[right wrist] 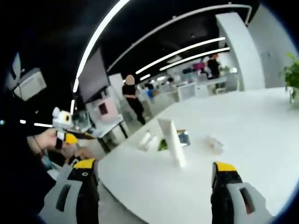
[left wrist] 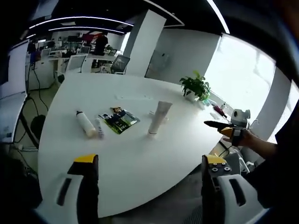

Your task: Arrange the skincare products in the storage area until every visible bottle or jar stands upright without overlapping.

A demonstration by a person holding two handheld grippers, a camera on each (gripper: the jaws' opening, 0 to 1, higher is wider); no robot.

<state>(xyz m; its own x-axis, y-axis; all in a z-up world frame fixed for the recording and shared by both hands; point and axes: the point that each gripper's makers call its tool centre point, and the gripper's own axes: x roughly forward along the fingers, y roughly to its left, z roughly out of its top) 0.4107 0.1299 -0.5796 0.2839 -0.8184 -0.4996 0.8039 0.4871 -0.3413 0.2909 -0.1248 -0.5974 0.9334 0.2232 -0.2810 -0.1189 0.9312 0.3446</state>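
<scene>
Left gripper (left wrist: 148,169): jaws spread wide and holding nothing, poised above the near edge of the white table (left wrist: 140,154).
Right gripper (right wrist: 154,175): jaws likewise wide apart and empty, off the table's edge; in the left gripper view it comes in at 3 o'clock (left wrist: 223,128), gripped by a hand (left wrist: 250,139), its jaws too small there to judge.
Left gripper seen from the right gripper view: at 9 o'clock (right wrist: 77,136), held in a hand (right wrist: 44,138).
White tube (left wrist: 159,117): stands upright on its cap near mid-table, at 12 o'clock from the left jaws; in the right gripper view (right wrist: 171,141) it leans a little in the frame.
White bottle (left wrist: 86,123): lies on its side at 10 o'clock from the left jaws.
Slim white tube (left wrist: 99,127): lies flat just beside the bottle.
Dark green packet (left wrist: 120,119): flat, between the slim tube and the upright tube.
Clear wrapper (right wrist: 215,143): lies at 3 o'clock of the upright tube, near it.
Potted plant (left wrist: 196,87): at the far table edge, 1 o'clock.
Background: office desks and chairs (left wrist: 74,61); a person (right wrist: 132,98) stands beyond the table.
</scene>
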